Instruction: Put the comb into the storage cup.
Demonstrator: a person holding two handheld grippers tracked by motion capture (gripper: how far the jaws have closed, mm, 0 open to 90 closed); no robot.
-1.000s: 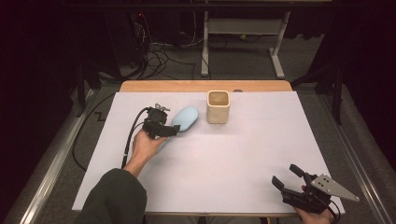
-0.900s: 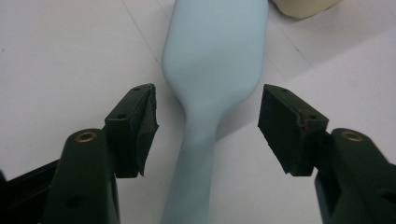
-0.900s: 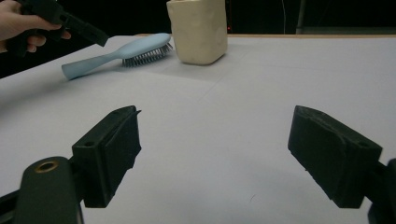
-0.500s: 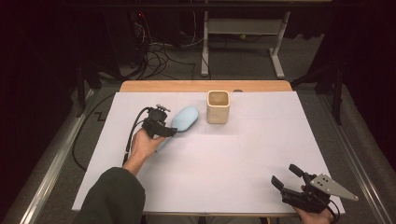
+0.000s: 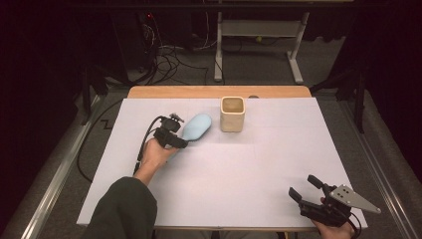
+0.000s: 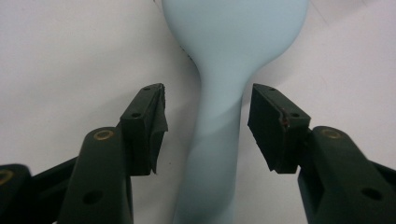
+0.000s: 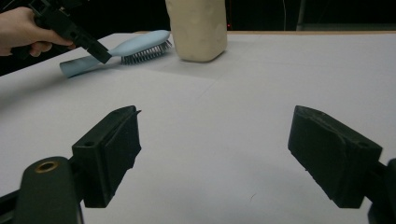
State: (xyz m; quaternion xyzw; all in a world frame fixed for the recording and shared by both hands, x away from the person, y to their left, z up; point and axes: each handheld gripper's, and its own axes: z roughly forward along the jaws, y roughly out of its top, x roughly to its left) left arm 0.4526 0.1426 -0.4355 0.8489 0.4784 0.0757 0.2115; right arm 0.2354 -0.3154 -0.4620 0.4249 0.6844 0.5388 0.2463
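— While the light-blue hairbrush (image 6: 224, 116) lies bristles-down on the white table (image 5: 239, 169), just left of the cream cup (image 5: 232, 114), how is it approached?

— Its handle is straddled by the left gripper (image 6: 208, 123), whose jaws are spread with a gap on each side; nothing is clamped.

— And the right gripper (image 7: 215, 154)?

— It is held wide open over the near right corner, with nothing gripped.

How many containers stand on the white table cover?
1: a cream square cup stands upright near the far edge, just right of the blue hairbrush that the left gripper straddles. Nothing seems hidden behind it.
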